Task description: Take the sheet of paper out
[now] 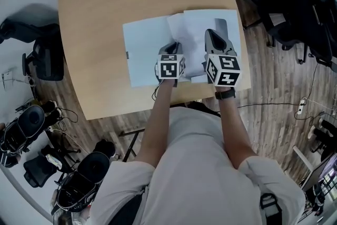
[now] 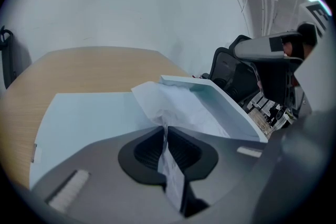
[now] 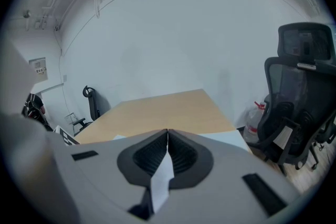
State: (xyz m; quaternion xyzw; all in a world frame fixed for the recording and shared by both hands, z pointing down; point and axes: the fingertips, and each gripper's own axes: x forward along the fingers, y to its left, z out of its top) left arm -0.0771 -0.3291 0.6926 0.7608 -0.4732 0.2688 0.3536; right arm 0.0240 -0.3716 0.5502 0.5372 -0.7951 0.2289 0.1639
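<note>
We count one table (image 1: 105, 18) and one light-blue folder (image 2: 89, 113) lying open on it. One white sheet of paper (image 2: 184, 107) is bunched up over the folder's middle. There are two grippers with one marker cube (image 1: 170, 67) each. The tag on the folder's left edge is too small for us to read. Left gripper (image 2: 166, 136): jaws nearly together, pinching the sheet's near edge. Right gripper (image 3: 167, 136): jaws closed on a thin pale edge, which we read as the folder's raised right cover.

The light wooden tabletop (image 1: 116, 2) with rounded corners carries one open pale-blue folder (image 1: 145, 50) near its front edge, the folder's left half lying flat.
</note>
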